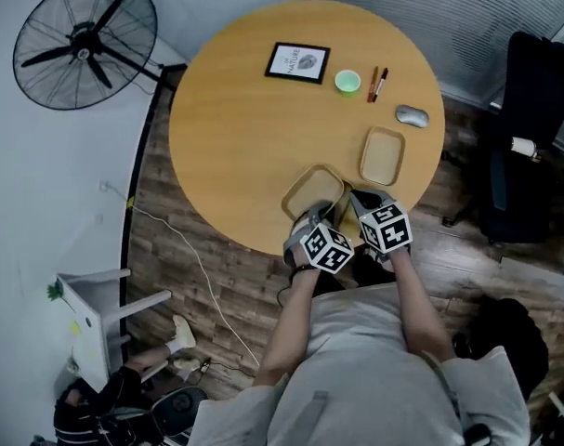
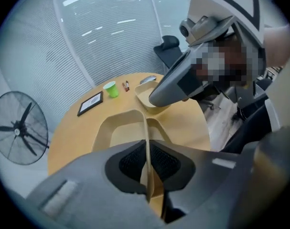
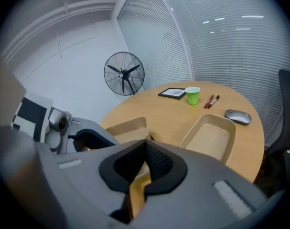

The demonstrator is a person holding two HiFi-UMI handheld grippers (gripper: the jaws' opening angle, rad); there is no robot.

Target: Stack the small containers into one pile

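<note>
Two shallow tan containers sit on the round wooden table (image 1: 235, 128). The near container (image 1: 311, 191) lies at the table's front edge. My left gripper (image 1: 321, 214) is shut on its near wall, and in the left gripper view that thin wall (image 2: 145, 128) stands pinched between the pads of the left gripper (image 2: 147, 168). The second container (image 1: 382, 155) rests flat to the right and farther back, empty (image 3: 209, 135). My right gripper (image 1: 359, 203) is shut (image 3: 144, 163) just right of the near container's corner (image 3: 128, 128). I cannot tell whether it pinches that rim.
Farther back on the table are a framed picture (image 1: 297, 62), a green cup (image 1: 347, 82), two pens (image 1: 377, 84) and a grey mouse (image 1: 412, 115). A floor fan (image 1: 85, 42) stands left, a dark office chair (image 1: 532, 137) right, a white stand (image 1: 96, 314) lower left.
</note>
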